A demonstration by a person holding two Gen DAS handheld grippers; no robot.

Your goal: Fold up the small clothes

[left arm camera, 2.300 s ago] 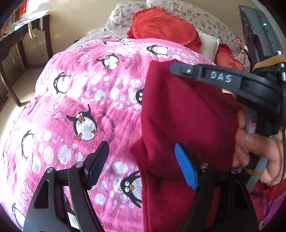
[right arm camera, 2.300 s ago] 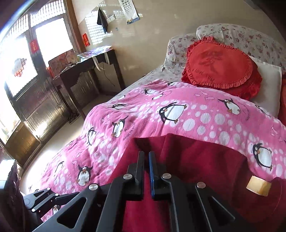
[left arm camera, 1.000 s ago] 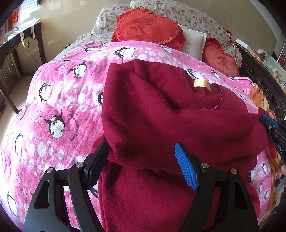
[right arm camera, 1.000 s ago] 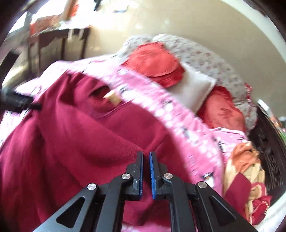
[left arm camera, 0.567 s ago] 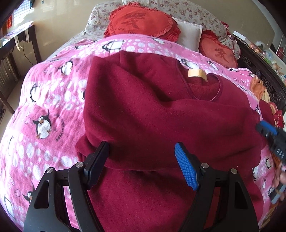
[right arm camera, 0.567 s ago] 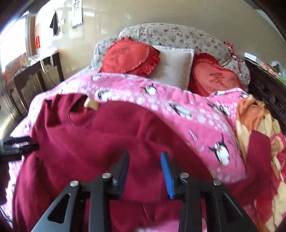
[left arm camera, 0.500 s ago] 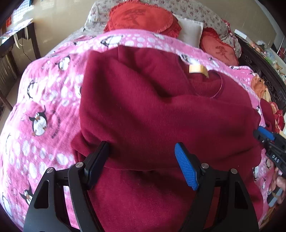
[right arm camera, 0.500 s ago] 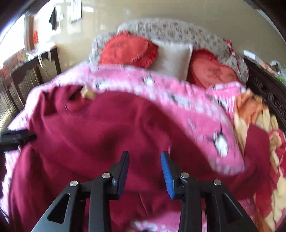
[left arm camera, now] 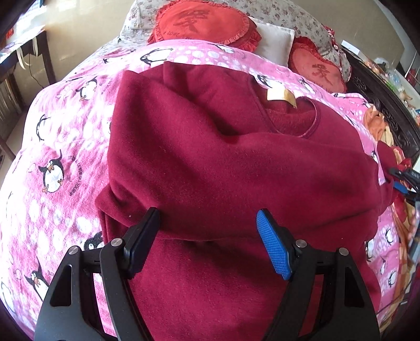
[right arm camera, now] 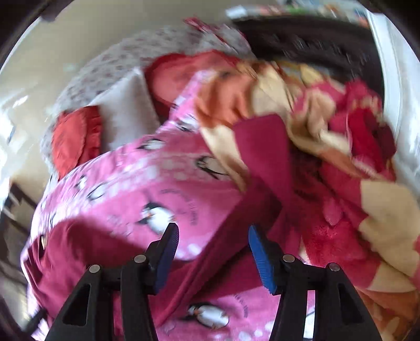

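Observation:
A dark red fleece sweater [left arm camera: 223, 162] lies on the pink penguin blanket [left arm camera: 60, 147], one sleeve folded across its body and a tan neck label [left arm camera: 279, 94] showing. My left gripper [left arm camera: 207, 230] is open and empty, its jaws standing just above the folded sleeve's lower edge. My right gripper [right arm camera: 212, 251] is open and empty, over the other red sleeve [right arm camera: 236, 236], which stretches toward the bed's right side. The right wrist view is blurred. The right gripper also shows in the left wrist view [left arm camera: 404, 181] at the far right edge.
Red heart cushions [left arm camera: 202, 23] and a white pillow [left arm camera: 273, 39] lie at the head of the bed. A crumpled orange and red blanket [right arm camera: 328, 136] is piled at the bed's right side. A dark desk [left arm camera: 18, 52] stands left of the bed.
My right gripper carried the sleeve across the sweater, opened and let it go, then swung right toward the other sleeve. My left gripper stayed open and hardly moved.

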